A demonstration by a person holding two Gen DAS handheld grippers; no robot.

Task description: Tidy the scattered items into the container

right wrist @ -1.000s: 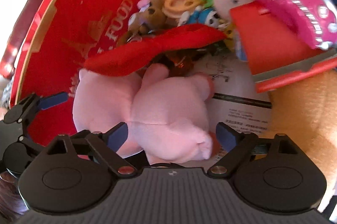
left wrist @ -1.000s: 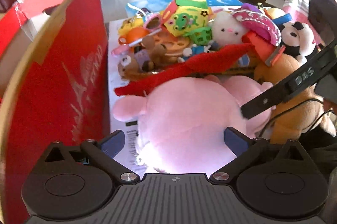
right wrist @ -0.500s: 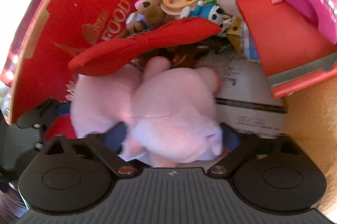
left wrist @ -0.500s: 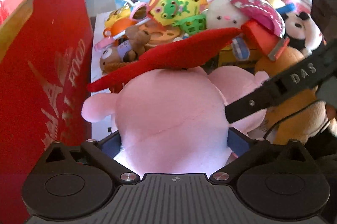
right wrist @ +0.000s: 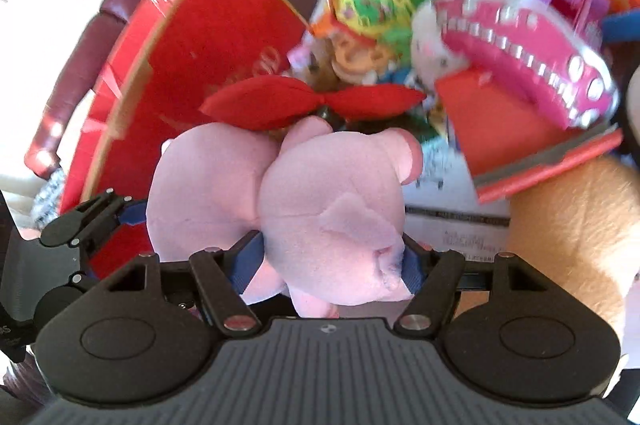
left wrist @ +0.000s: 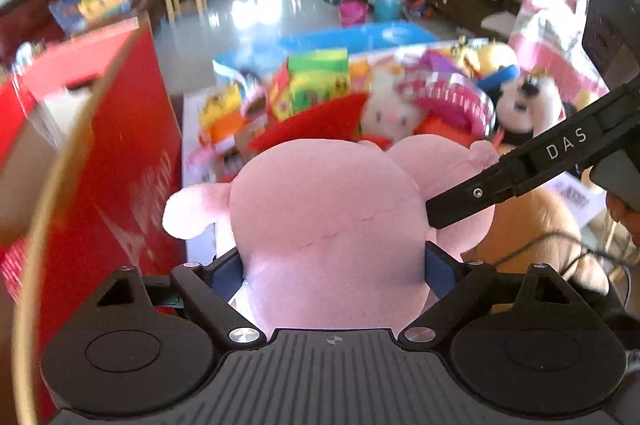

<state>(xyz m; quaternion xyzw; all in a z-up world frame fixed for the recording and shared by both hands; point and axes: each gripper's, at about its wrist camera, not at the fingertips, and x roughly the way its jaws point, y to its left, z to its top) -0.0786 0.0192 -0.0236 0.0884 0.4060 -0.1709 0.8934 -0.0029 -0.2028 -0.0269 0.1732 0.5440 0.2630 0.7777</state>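
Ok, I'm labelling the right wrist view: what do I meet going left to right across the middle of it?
Red box → red bow with the pink plush below it, held in the right gripper → red block toy → tan plush.

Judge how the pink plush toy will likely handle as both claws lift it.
The pink plush toy looks soft: its body bulges around the left claw and right claw, so it probably squashes rather than slips. Its ear and red bow stick out and may flop or snag.
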